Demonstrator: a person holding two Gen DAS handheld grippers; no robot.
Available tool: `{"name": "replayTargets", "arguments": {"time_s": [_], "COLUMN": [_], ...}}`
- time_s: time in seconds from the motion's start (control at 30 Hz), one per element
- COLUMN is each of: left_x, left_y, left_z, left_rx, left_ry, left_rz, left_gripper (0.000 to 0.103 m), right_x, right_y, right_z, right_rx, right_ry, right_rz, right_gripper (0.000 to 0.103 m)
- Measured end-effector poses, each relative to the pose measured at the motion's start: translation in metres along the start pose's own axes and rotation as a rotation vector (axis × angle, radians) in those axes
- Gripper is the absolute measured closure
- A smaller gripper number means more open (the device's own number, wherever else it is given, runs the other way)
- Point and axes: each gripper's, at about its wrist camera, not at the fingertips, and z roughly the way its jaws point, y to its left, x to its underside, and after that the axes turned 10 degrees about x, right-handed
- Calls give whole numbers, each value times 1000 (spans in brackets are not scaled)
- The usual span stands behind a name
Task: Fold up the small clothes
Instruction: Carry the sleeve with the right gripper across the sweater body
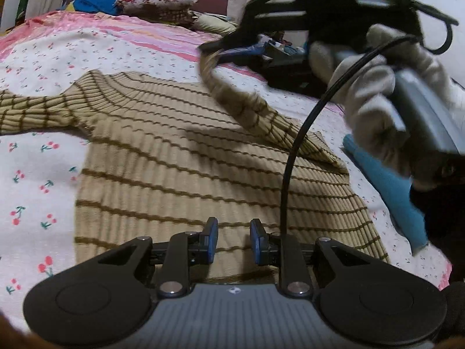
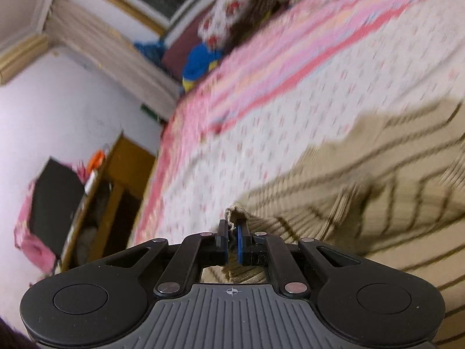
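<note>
I am pinching the cuff end of the sweater's sleeve (image 2: 237, 213) with the right gripper (image 2: 232, 244), its blue pads pressed together on the knit so the sleeve lifts clear of the body and can swing over it. From the left wrist view, the sleeve (image 1: 232, 93) is rising toward one o'clock, hanging as a soft, blurred band from the right gripper (image 1: 215, 45), which my gloved right hand (image 1: 375, 99) is carrying above the bed.

The sweater (image 1: 186, 157) is lying flat on the bedsheet (image 1: 35, 174), filling the middle of the left view, its other sleeve stretching out toward nine o'clock. It is a ribbed beige knit crossed by thin brown stripes, thick and floppy, so I judge it will drape and sag rather than hold a crease. The sheet beneath is thin white cotton printed with small cherries, and a blue cloth (image 1: 389, 192) is lying at three o'clock beside the hem.

I am keeping the left gripper (image 1: 234, 241) low over the hem at six o'clock, its fingers spread apart and holding nothing, probably ready to pin the body down.
</note>
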Motion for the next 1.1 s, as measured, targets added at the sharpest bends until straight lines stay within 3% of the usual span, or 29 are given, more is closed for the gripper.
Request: {"name": "replayTargets", "arguments": {"time_s": [0.07,0.13,0.3,0.37,0.47,0.57,0.7,0.83,0.93,1.1], "left_x": [1,2,5,3,-1,-13,-37,-58,-73,-98], "left_y": [3,5,4,4,1,-2,-12,-6,2,28], "left_z": [-3,-4,-5,-4,-4,4,35,64,71,58], "left_rx": [-3,0,-1,-1,-20,-51,-88,-64,-124,-380], "left_ry": [-4,-5,-7,-8,-19,-21,56,116,75,-103], "left_rz": [-2,-7,-7,-12,-3,26,143,140,128,35], "left_gripper": [74,74,74,74,73,73,72,72,72,71], "right_x": [10,17,11,9,10,14,19,23,24,15], "right_y": [0,0,-9,-17,-34,-63,-97,-114,-119,-124], "right_z": [15,17,-10,-27,-44,-51,-54,-56,-60,-71], "right_rx": [-28,-33,-33,20,202,335,372,336,326,335], "right_ry": [75,95,13,-38,-135,-161,-144,-148,-163,-218], "right_rz": [16,6,-39,-102,-263,-330,-291,-239,-245,-320], "right_gripper": [91,86,78,76,76,76,76,76,76,76]}}
